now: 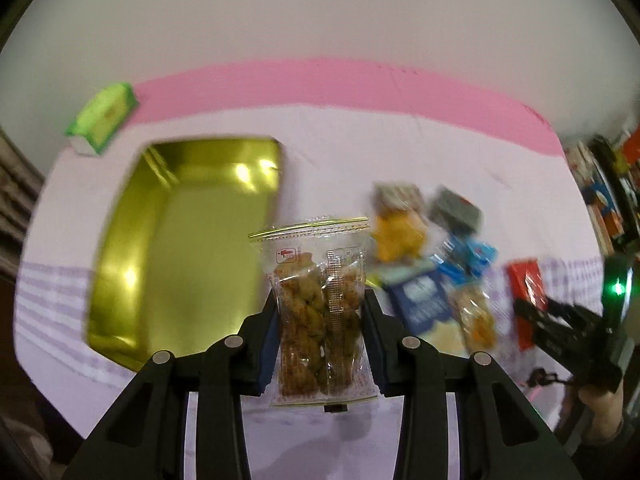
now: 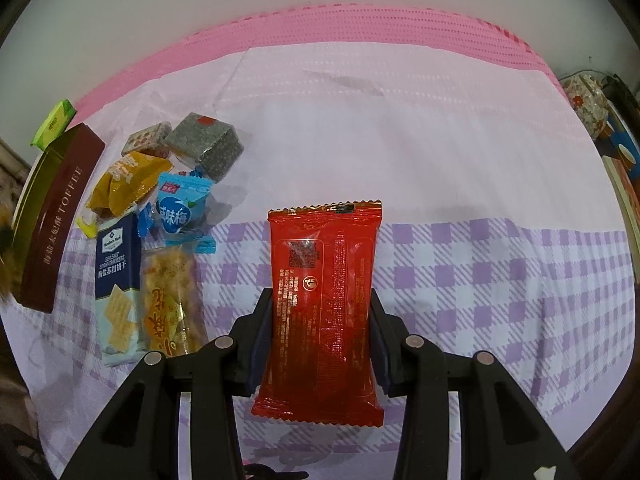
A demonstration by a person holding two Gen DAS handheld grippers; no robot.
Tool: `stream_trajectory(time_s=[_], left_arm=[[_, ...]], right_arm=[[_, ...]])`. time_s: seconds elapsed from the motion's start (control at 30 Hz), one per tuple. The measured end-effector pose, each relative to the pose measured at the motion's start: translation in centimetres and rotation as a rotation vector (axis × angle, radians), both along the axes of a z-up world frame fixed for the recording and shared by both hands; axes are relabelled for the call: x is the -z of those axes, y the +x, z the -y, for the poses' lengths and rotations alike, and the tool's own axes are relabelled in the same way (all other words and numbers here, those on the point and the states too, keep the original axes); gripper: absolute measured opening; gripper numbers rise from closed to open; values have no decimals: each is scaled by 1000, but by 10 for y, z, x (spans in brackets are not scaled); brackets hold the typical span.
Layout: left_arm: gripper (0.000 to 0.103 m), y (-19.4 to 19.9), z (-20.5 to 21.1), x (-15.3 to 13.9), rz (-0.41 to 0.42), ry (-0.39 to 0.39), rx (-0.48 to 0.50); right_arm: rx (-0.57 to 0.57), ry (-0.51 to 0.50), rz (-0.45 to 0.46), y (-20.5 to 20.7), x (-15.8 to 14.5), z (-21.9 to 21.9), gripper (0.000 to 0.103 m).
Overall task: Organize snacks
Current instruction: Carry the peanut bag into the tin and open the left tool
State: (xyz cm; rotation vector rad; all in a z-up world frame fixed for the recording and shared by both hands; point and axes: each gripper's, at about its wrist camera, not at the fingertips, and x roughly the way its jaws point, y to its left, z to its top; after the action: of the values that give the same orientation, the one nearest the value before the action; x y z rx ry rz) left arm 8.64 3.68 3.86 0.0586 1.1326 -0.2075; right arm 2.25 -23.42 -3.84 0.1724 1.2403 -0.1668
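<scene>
My left gripper (image 1: 320,320) is shut on a clear packet of brown fried snacks (image 1: 318,312), held above the cloth. An open gold tin (image 1: 188,240), empty inside, lies just left of it. My right gripper (image 2: 322,320) is shut on a red snack packet (image 2: 322,304), lifted off the checked cloth; the same red packet (image 1: 528,300) and right gripper (image 1: 560,320) show at the right edge of the left wrist view. A pile of snacks lies on the cloth: a blue cracker pack (image 2: 116,284), an orange-yellow packet (image 2: 170,308), a yellow pouch (image 2: 124,184), a light blue packet (image 2: 180,208) and a grey cube (image 2: 208,146).
The tin's brown side reads TOFFEE (image 2: 56,216) at the left of the right wrist view. A green box (image 1: 102,120) lies behind the tin. The table carries a pale cloth with purple checks (image 2: 480,280) and a pink strip (image 2: 360,28) at the back. Books and clutter stand at the right edge (image 1: 608,200).
</scene>
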Motion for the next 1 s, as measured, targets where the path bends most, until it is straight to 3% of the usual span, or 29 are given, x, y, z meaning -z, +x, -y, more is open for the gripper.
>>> stream_trajectory(time_s=[0.17, 0.37, 0.63, 1.0], left_arm=[[39, 23, -47, 0, 24, 61, -64], [39, 51, -99, 35, -18, 144, -103], [39, 60, -117, 80, -63, 206, -95], [39, 58, -117, 103, -79, 231, -76]], right_arm=[[5, -8, -5, 3, 4, -1, 40], [-1, -31, -12, 3, 7, -8, 39], [-9, -49, 27, 1, 13, -16, 39], [16, -54, 77, -4, 11, -12, 39]])
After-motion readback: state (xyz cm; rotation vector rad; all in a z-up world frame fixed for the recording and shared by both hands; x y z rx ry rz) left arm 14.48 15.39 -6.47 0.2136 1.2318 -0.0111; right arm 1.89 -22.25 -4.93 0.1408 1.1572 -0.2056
